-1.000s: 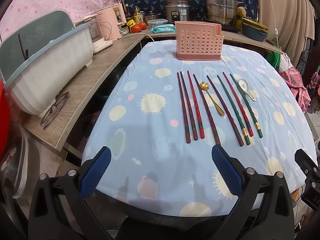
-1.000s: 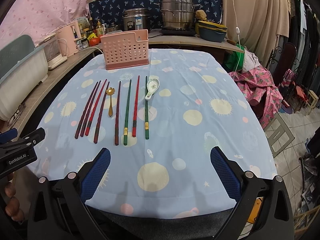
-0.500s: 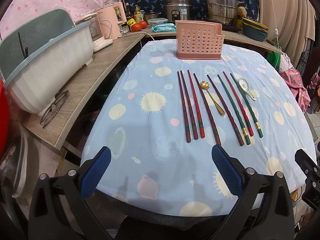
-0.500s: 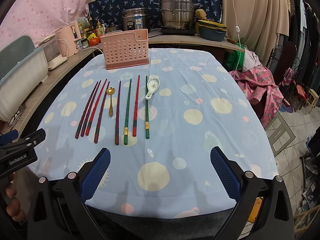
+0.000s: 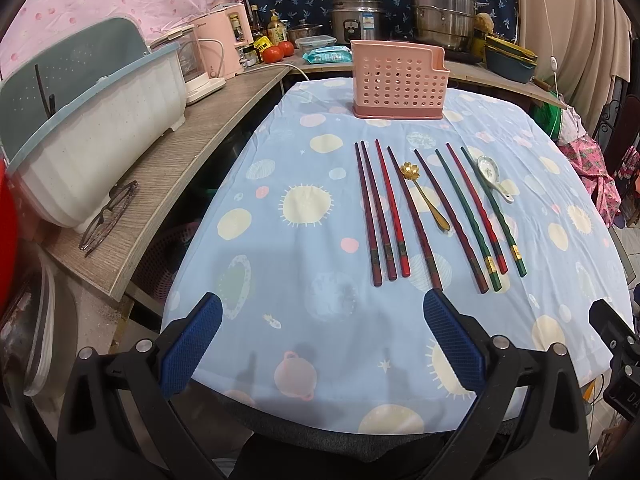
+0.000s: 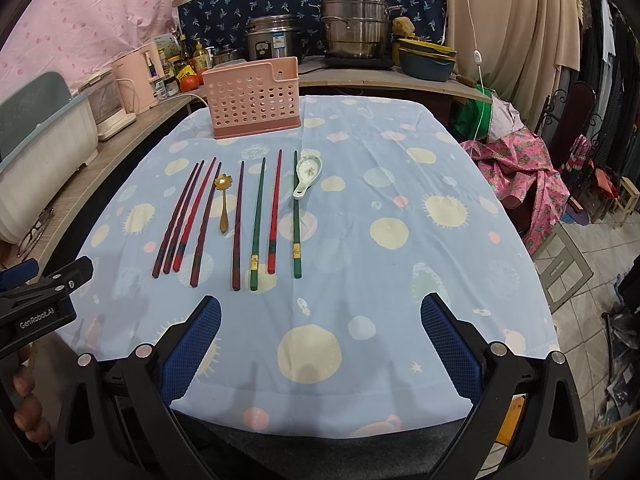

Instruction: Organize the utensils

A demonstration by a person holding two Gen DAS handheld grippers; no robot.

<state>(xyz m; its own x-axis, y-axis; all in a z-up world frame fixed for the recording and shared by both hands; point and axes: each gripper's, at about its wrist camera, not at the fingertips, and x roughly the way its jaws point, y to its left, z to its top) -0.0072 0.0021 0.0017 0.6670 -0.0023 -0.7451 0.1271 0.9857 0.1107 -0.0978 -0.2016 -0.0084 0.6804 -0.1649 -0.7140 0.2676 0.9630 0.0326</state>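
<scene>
ten utensils lie in a row on the table (image 6: 460, 264), which wears a soft blue printed cloth, and nothing has gone into the pink perforated holder (image 6: 253, 98) standing upright near the far edge, slightly left of centre in the right wrist view. judged from its thin plastic walls, the holder is light and could tip or slide on the cloth if a utensil is pushed hard against it, so things are best lowered in from above. eight chopsticks (image 5: 400, 216) lie side by side between the holder and the near edge, thick ends towards the near edge; they look stiff, light and lacquered, likely slippery, and lying flat on yielding cloth they will tend to roll, so a pinch across the thicker near end seems safest. of the two spoons, the white ceramic spoon (image 6: 306, 176) at the right end of the row, its handle just beside or touching the last green chopstick, looks the more fragile and heavier; its handle is the place to take hold. the gold spoon (image 5: 426, 194), with a flower-shaped bowl, lies among the chopsticks and looks thin and hard, so grip its slim handle. the left gripper (image 5: 322, 340) and the right gripper (image 6: 320, 340) both hover over the near edge with jaws wide apart, holding nothing.
</scene>
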